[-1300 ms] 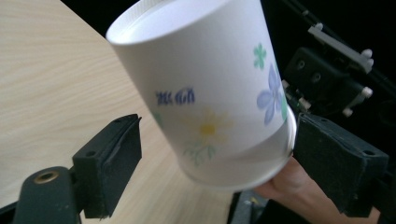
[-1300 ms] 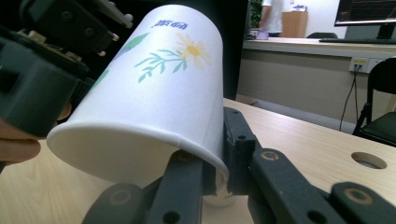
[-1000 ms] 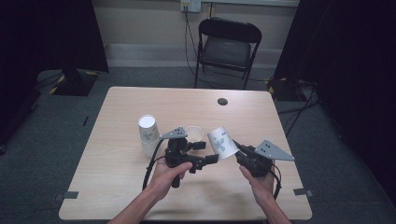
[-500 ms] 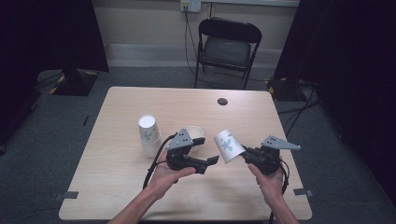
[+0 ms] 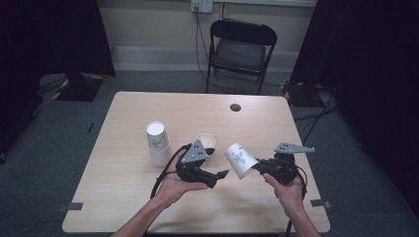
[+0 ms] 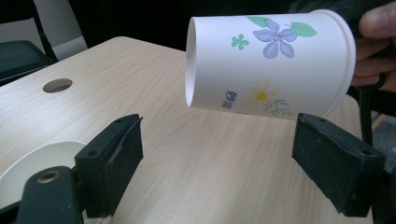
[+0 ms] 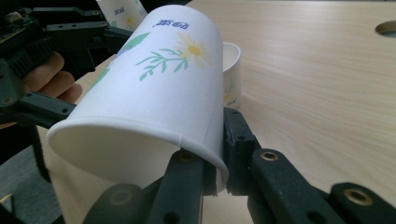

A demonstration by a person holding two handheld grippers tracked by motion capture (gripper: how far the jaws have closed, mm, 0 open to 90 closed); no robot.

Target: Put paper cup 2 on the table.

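Cup in hand: our right gripper [image 5: 258, 169] pinches the rim of a flowered paper cup [image 5: 239, 160], one jaw inside the mouth and one outside, so the cup hangs off the table, tipped on its side with its base towards our left.
Left gripper [image 5: 219, 175]: jaws spread wide and empty, lined up just below the cup's base; we judge it is placed to receive or steady it.
Stack [image 5: 157, 143]: two upturned cups nested on the table [image 5: 123, 207], left of us.
Upright cup [image 5: 205, 142]: stands just behind the left gripper, mouth up.
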